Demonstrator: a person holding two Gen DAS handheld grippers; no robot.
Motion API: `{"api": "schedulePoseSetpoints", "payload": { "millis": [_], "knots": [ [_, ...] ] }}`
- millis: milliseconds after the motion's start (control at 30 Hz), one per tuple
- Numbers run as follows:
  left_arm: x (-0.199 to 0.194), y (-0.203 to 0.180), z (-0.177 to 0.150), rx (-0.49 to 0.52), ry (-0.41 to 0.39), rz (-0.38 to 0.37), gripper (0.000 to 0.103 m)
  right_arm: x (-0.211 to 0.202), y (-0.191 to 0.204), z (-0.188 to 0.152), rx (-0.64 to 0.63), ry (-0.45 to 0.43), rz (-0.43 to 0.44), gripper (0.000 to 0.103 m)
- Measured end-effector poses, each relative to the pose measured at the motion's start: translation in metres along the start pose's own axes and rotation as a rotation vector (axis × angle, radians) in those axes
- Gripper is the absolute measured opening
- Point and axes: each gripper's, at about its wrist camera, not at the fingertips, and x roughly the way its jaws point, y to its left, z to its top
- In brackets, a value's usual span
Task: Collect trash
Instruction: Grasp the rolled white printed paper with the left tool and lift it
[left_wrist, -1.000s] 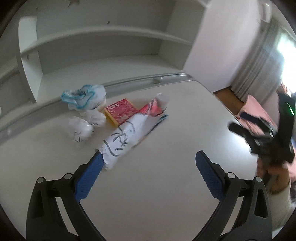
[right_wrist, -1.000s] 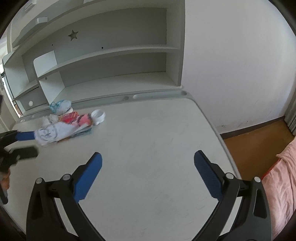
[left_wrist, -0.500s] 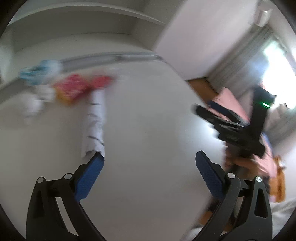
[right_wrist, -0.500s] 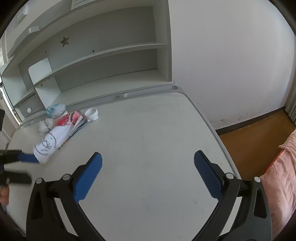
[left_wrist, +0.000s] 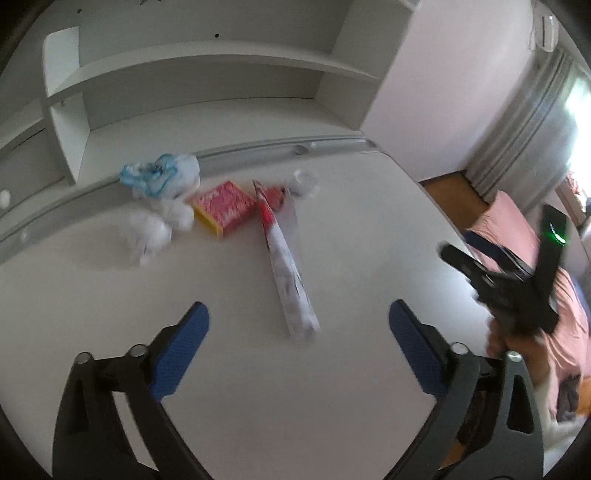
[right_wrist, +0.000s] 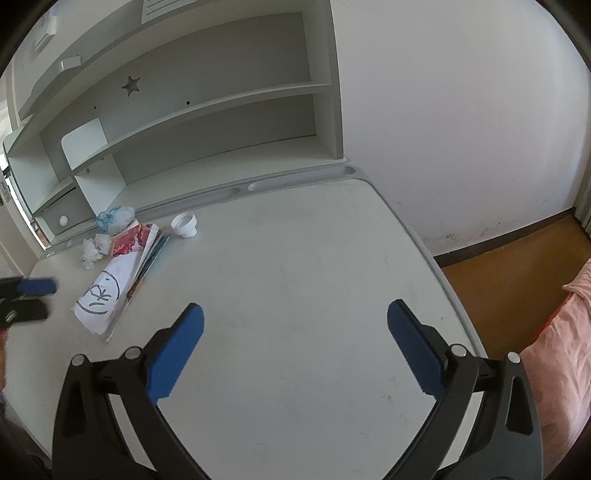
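Trash lies on the white desk (left_wrist: 258, 387): a long white-and-red wrapper (left_wrist: 286, 273), a red and yellow box (left_wrist: 224, 206), crumpled white paper (left_wrist: 149, 236), a blue-white plastic bag (left_wrist: 162, 177) and a small white cup (left_wrist: 304, 181). My left gripper (left_wrist: 297, 317) is open and empty, its fingers astride the wrapper's near end, just short of it. My right gripper (right_wrist: 293, 321) is open and empty over bare desk, to the right of the trash. The right view shows the wrapper (right_wrist: 110, 284), the cup (right_wrist: 184, 225), the bag (right_wrist: 116, 218) and the left gripper's fingers (right_wrist: 35, 286).
A white shelf unit (right_wrist: 207, 122) stands along the desk's back edge. The desk's right edge (right_wrist: 436, 258) drops to a wooden floor (right_wrist: 517, 266). A pink bed (left_wrist: 517, 229) lies at the right. The right gripper (left_wrist: 509, 280) shows in the left view.
The left gripper swung right and back again; the wrapper's near end now lies between its fingers instead of by the left one. The wrapper has turned on the desk. The right gripper shifted slightly.
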Motion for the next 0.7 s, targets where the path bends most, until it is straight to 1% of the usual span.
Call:
{"api": "schedulePoseSetpoints", "payload": {
  "millis": [33,67,100,167,233,267,300,333,367,433,467,500,567,633,700],
  "knots": [
    [0.011,0.001,0.005,0.001,0.012,0.005,0.069,-0.001,0.0,0.0,-0.002,-0.001,0.0,0.096],
    [0.023,0.003,0.009,-0.011,0.034,0.0,0.064,-0.003,0.001,0.0,-0.005,-0.005,0.0,0.096],
    [0.034,0.003,0.008,-0.026,0.049,-0.001,0.064,-0.004,0.001,0.0,-0.007,-0.009,-0.001,0.096],
    [0.053,0.006,0.015,-0.038,0.063,0.027,0.064,-0.007,0.001,0.002,-0.007,-0.02,-0.002,0.096],
    [0.061,0.006,0.023,-0.037,0.041,0.047,0.064,-0.009,0.0,0.003,-0.002,-0.027,-0.001,0.096],
    [0.065,0.005,0.028,-0.033,0.036,0.063,0.06,-0.009,0.0,0.003,0.0,-0.027,0.002,0.096],
    [0.066,0.004,0.03,-0.031,0.031,0.066,0.054,-0.008,0.0,0.003,0.002,-0.025,0.003,0.096],
    [0.068,0.004,0.032,-0.025,0.028,0.074,0.027,-0.008,0.0,0.003,0.003,-0.023,0.005,0.096],
    [0.072,0.002,0.034,-0.017,0.029,0.083,0.012,-0.006,0.0,0.002,0.001,-0.017,0.006,0.096],
    [0.079,-0.002,0.035,0.005,0.01,0.086,0.01,-0.004,0.001,0.001,-0.003,-0.007,0.008,0.096],
    [0.076,-0.001,0.031,0.012,0.004,0.078,0.006,-0.004,0.001,0.001,-0.003,-0.003,0.008,0.096],
    [0.069,-0.001,0.027,0.013,-0.008,0.067,0.006,-0.003,0.001,0.0,-0.004,-0.001,0.007,0.096],
    [0.048,0.001,0.023,0.016,-0.053,0.066,0.006,-0.001,0.002,0.0,0.001,0.004,0.006,0.096],
    [0.019,0.005,0.021,0.019,-0.116,0.085,0.006,0.001,0.004,-0.001,0.008,0.013,0.012,0.096],
    [-0.014,0.017,0.016,0.012,-0.176,0.141,0.006,0.005,0.009,0.0,0.007,0.024,0.024,0.096]
  ]
}}
